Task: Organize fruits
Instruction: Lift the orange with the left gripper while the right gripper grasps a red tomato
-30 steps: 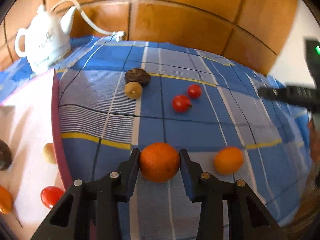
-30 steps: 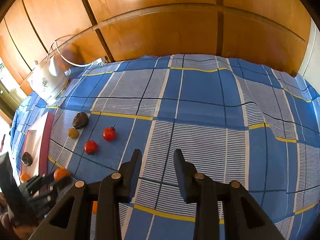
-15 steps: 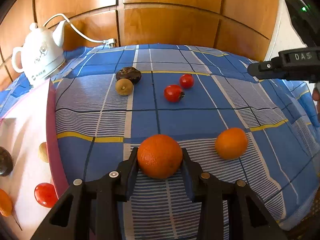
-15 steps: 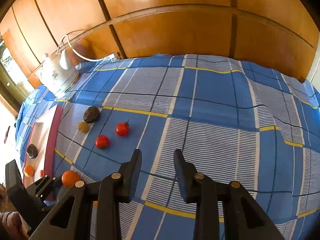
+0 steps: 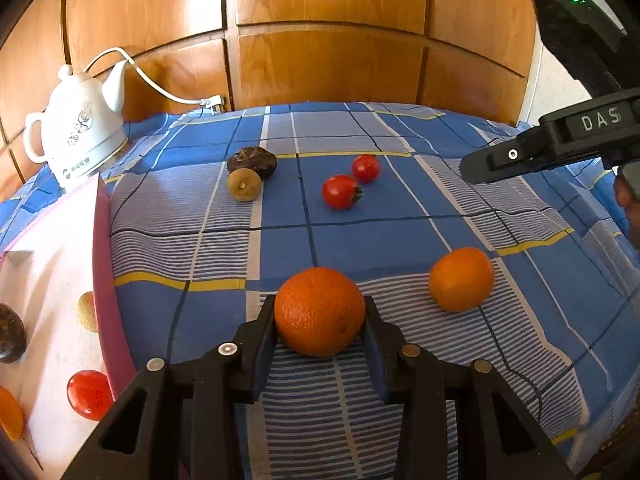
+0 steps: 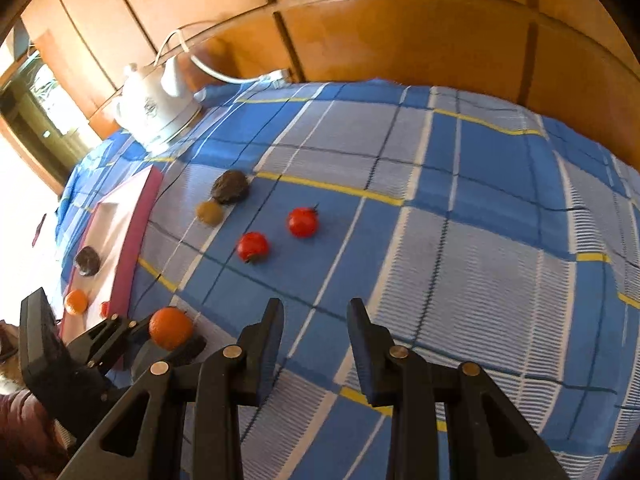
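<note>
Since a second ago the left gripper (image 5: 320,312) has tipped back a little with the round, dimpled orange (image 5: 319,310) clamped between its black jaws, so the wooden wall fills more of its view, while the right gripper (image 6: 314,312) has swung over toward the fruit side of the bed and now shows in the left camera, above and to the right of the orange. Both pads of the left gripper press the sides of the orange, which sits at or barely above the blue checked bedspread (image 5: 380,236); the jaws of the right gripper stand slightly apart with nothing between them. To do this step well, I judge the orange should be raised clear of the cloth before it travels left, held level so its round skin does not roll out of the pads, and then carried over the dark-pink rim of the white tray (image 5: 105,280), which lies just left of the orange. Already on the tray are a red tomato (image 5: 89,394), a pale beige fruit (image 5: 87,312), a dark wrinkled fruit at the edge and a sliver of another orange. That tomato lies nearest the rim, so the drop spot should avoid it. Right of the held orange rests a smaller smooth orange (image 5: 461,278); beyond it lie two red tomatoes (image 5: 341,191), a brownish round fruit (image 5: 244,185) touching a dark wrinkled one (image 5: 252,161), and a white ceramic kettle (image 5: 78,128) far back left, all well clear of the path.
</note>
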`<state>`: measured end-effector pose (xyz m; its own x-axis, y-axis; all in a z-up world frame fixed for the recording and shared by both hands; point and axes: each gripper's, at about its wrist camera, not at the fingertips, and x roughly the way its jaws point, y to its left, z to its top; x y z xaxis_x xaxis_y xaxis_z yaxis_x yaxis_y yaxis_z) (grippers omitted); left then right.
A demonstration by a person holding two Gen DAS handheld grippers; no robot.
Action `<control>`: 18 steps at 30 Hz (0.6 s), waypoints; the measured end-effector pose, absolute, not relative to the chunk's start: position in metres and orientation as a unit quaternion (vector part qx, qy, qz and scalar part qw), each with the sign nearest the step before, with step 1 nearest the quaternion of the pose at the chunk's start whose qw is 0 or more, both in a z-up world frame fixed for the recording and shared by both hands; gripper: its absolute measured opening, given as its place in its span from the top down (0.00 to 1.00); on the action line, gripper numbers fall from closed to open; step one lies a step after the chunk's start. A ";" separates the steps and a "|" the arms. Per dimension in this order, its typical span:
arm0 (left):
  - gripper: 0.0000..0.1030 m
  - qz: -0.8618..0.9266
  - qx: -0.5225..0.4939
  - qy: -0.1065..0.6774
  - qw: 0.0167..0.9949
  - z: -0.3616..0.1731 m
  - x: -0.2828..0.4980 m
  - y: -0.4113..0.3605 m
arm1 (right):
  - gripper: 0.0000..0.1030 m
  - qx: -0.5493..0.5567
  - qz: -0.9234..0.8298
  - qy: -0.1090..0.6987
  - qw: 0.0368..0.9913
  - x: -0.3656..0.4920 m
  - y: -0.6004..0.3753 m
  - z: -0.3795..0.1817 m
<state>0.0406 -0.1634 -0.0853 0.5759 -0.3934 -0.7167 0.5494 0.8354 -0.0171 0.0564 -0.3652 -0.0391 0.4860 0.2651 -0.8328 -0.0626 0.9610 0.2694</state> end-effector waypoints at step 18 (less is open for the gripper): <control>0.61 -0.277 0.108 0.356 0.886 -0.087 0.038 -0.162 | 0.68 0.064 0.115 0.505 0.853 0.119 -0.295 -0.049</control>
<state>0.0377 -0.1617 -0.0866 0.5933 -0.4141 -0.6903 0.5675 0.8233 -0.0060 0.1190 -0.2946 -0.0486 0.4637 0.2604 -0.8469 -0.1312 0.9655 0.2251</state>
